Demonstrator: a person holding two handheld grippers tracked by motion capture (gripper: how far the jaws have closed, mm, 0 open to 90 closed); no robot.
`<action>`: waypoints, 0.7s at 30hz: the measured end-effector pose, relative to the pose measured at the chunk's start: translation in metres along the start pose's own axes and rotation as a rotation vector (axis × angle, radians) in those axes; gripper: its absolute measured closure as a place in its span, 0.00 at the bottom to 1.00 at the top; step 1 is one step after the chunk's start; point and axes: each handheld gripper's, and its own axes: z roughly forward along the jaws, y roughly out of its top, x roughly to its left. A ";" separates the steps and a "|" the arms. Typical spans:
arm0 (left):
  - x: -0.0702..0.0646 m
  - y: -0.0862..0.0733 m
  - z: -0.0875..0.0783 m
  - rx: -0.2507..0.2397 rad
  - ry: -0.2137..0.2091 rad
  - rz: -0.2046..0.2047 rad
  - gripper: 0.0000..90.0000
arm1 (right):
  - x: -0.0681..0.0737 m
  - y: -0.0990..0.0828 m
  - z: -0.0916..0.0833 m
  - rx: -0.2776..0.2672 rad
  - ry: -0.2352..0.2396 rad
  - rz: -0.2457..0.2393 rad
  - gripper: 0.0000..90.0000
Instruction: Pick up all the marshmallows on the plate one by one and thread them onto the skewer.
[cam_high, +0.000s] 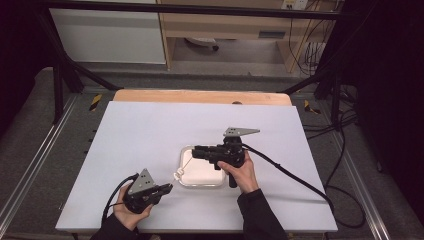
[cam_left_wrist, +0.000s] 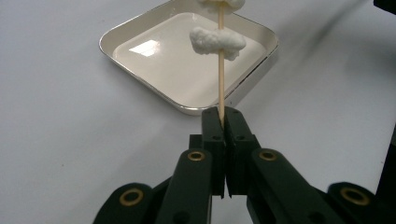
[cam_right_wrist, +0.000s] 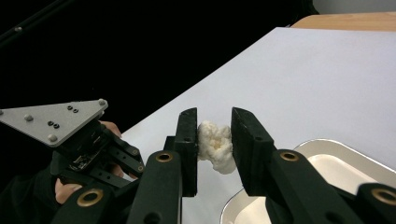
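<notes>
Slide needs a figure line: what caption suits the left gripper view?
Left gripper clamps a wooden skewer threaded with a white puffed piece above a square white tray.

bright even light on the table (cam_high: 150, 135), dark surroundings, soft focus.

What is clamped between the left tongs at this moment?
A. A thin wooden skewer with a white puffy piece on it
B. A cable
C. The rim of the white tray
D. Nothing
A: in the left gripper view, the left tongs are shut on the wooden skewer, which carries a white puffy piece above the tray.
</notes>
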 end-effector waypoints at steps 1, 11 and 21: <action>0.000 0.000 0.000 0.002 0.001 0.001 0.98 | 0.000 -0.001 0.001 0.002 0.002 -0.001 0.81; -0.001 -0.001 0.002 0.009 0.004 0.001 0.98 | 0.001 -0.007 0.006 -0.003 0.018 0.015 0.84; -0.002 -0.002 0.003 0.018 0.005 0.000 0.98 | 0.003 -0.014 0.011 0.002 0.022 0.015 0.86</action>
